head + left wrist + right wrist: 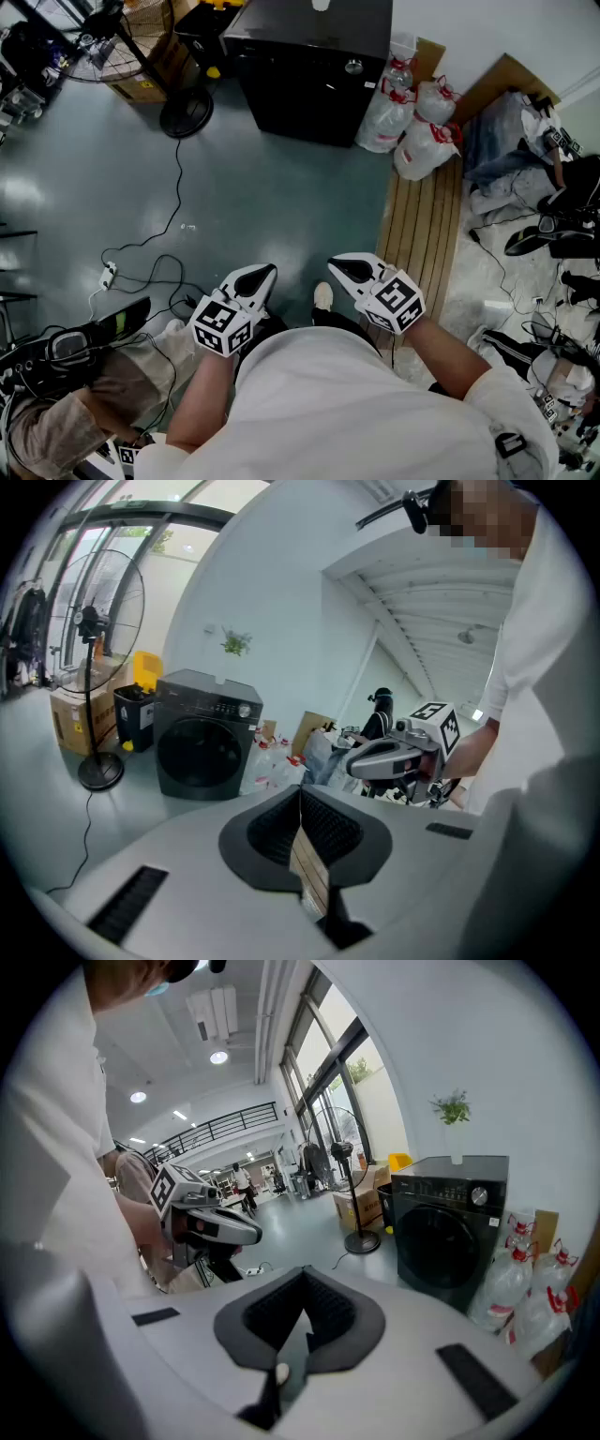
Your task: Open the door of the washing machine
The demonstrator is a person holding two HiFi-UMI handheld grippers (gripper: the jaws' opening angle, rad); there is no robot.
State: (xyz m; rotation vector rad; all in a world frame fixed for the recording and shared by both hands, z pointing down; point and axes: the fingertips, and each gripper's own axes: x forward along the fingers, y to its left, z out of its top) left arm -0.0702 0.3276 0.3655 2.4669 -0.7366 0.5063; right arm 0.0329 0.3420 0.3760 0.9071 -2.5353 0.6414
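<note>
A dark grey front-loading washing machine [309, 66] stands against the far wall, its round door [195, 752] closed. The same door [448, 1241] shows in the right gripper view. My left gripper [261, 274] hangs close to my body, jaws shut, nothing between them. My right gripper [343, 266] sits beside it, jaws also shut and empty. Both point toward the machine from well back, with a wide stretch of floor between. The right gripper [361, 759] shows in the left gripper view, and the left gripper [246, 1234] in the right gripper view.
A standing fan [187, 111] and cardboard box [150, 66] stand left of the machine. Plastic bags and bottles [412, 122] sit to its right beside a wooden slatted platform [422, 225]. A cable [155, 253] and power strip [109, 275] lie on the floor. Clutter [553, 225] fills the right side.
</note>
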